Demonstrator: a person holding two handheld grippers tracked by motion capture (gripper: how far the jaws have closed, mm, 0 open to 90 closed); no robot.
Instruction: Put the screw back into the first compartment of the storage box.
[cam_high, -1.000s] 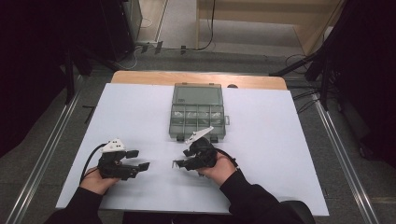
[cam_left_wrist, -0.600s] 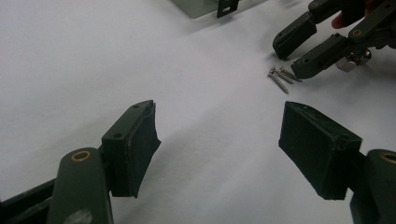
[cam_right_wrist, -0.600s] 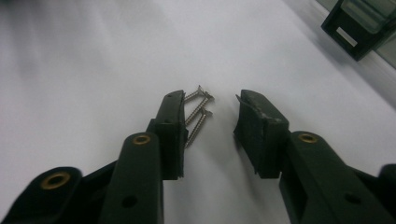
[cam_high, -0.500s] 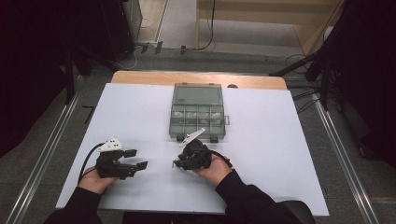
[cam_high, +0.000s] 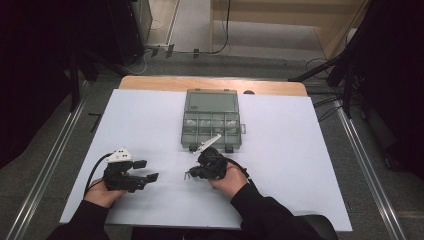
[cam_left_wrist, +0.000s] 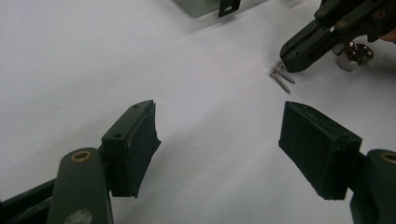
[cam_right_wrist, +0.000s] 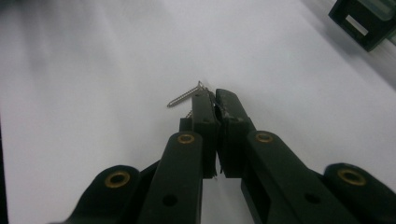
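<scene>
- Right gripper (cam_right_wrist: 212, 100): jaws have just been closing and now stand pressed together on screws (cam_right_wrist: 186, 97). One screw sticks out sideways from the tips, its head caught at the tip of the left-hand jaw, shank pointing away to the left and slightly down in the right gripper view.
- Left gripper view: the right gripper (cam_left_wrist: 290, 63) meets the white table cover (cam_left_wrist: 93, 56) tip-down, with two screws (cam_left_wrist: 281, 77) side by side at the very tips, their shanks slanting down onto the cover.
- High view: right gripper (cam_high: 192, 173) sits just in front of the organiser box (cam_high: 211, 120), near it but apart; the screws show as a thin glint at the tips.
- Left gripper (cam_left_wrist: 217, 144): jaws spread wide, bare cover between them. In the high view it (cam_high: 150, 171) rests well to the left of the right gripper, apart from the screws.
- Organiser box: grey, clear lid, compartments in its near half; contents too small to tell.
- Writing: no readable brand, label or lettering on box, grippers or cover.
</scene>
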